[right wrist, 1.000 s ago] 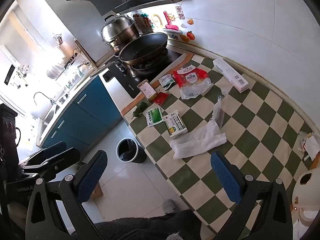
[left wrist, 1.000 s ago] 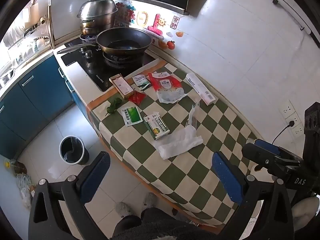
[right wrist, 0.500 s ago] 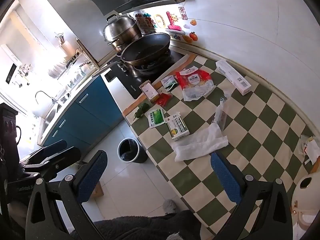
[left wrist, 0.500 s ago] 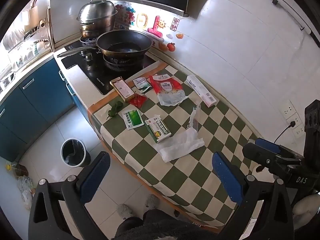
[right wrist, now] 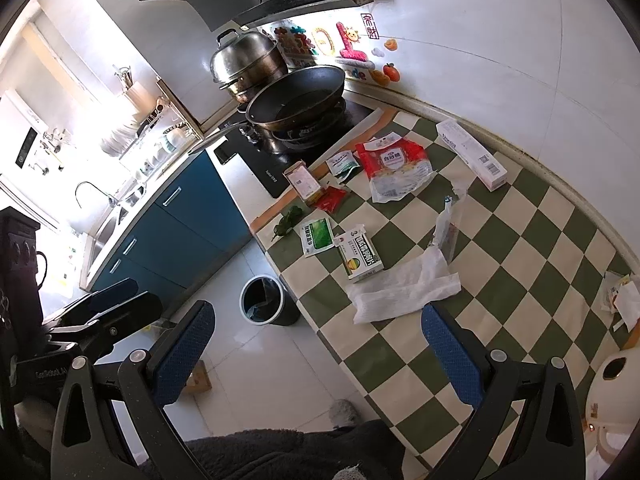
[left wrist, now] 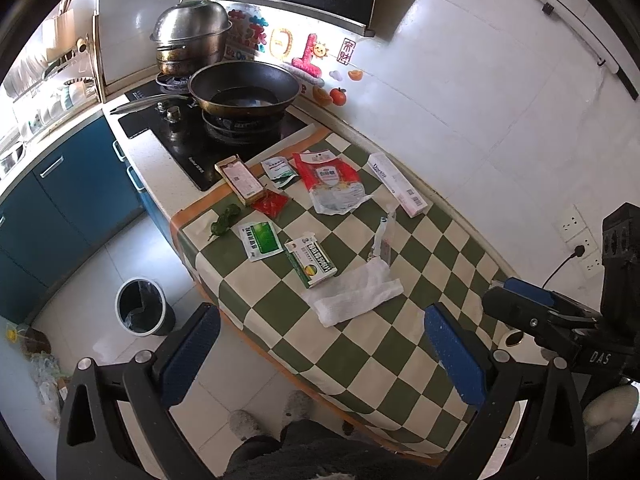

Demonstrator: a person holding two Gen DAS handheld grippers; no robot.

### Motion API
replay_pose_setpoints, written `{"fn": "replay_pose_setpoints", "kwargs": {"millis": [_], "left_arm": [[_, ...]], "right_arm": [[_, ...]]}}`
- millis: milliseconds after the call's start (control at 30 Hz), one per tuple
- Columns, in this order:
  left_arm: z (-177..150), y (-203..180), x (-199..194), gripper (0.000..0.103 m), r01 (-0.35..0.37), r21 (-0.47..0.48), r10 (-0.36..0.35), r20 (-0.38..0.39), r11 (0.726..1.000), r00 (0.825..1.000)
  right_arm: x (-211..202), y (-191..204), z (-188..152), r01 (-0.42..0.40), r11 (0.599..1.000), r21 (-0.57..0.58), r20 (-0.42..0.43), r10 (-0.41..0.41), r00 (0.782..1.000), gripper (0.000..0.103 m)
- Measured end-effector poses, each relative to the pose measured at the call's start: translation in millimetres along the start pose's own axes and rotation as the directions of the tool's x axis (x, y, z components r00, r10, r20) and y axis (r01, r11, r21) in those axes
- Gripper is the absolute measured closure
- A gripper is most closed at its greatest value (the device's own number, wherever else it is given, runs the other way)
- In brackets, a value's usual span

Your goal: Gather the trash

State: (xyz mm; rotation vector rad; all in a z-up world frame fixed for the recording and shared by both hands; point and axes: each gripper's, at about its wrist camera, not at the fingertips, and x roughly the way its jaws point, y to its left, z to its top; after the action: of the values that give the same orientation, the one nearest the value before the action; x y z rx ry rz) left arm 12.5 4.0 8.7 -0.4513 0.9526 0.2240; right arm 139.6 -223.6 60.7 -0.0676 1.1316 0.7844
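Note:
Trash lies on the green checked tablecloth: a white paper towel, a green medicine box, a green sachet, a red packet, a red-and-clear bag, a long white box and a clear wrapper. A small bin stands on the floor left of the table. My left gripper is open and empty, above the table's near edge. My right gripper is open and empty, just short of the paper towel.
A wok and a steel pot sit on the black stove behind the table. Blue cabinets run along the left. A green pepper lies at the table's corner. A white appliance stands at right.
Both grippers have drawn slightly closer to the table; the trash sits a little lower in both views. Nothing has been picked up.

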Motion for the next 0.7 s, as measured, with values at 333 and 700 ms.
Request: {"fn": "replay_pose_setpoints", "kwargs": {"millis": [333,700], "left_arm": [[-6,-1,-5,0.0,0.023,0.003,-0.023,0.016,1.0,1.0],[-8,-2,-6,0.0,0.07,-0.019,-0.07,0.019,0.997,0.997]], "right_arm": [[-4,-2,-2,-0.006,1.0,0.001,0.0,0.006,1.0,0.0],[-8,-1,-3,-0.01,1.0,0.001,0.002,0.01,1.0,0.0]]}}
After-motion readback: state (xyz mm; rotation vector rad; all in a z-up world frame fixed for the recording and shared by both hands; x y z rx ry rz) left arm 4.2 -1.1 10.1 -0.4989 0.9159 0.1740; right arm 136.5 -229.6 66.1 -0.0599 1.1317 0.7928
